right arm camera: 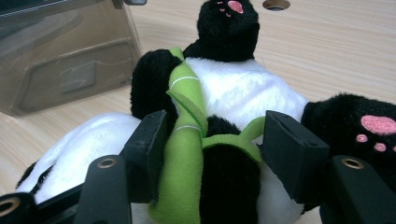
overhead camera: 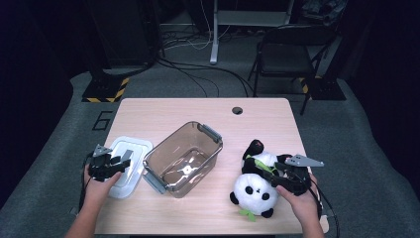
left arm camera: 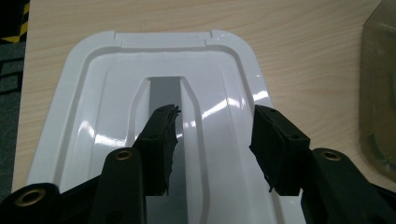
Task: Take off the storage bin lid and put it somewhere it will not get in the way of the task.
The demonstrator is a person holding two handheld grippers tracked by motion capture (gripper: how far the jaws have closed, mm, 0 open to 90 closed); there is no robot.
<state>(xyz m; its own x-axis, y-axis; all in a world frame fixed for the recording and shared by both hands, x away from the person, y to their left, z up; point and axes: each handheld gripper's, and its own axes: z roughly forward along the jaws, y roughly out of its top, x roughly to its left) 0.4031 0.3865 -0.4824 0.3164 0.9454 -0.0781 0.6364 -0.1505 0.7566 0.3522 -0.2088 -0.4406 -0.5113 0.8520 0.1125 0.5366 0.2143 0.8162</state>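
The right tongs [right arm camera: 212,154] grasp the panda's [overhead camera: 253,191] green stalk [right arm camera: 184,154]. The left tongs [left arm camera: 215,140] hang released over the white lid [left arm camera: 93,93]. The panda should rise squarely toward the box [overhead camera: 184,158] ahead.

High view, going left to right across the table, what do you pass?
Left gripper → white lid → clear container → panda plush → right gripper.
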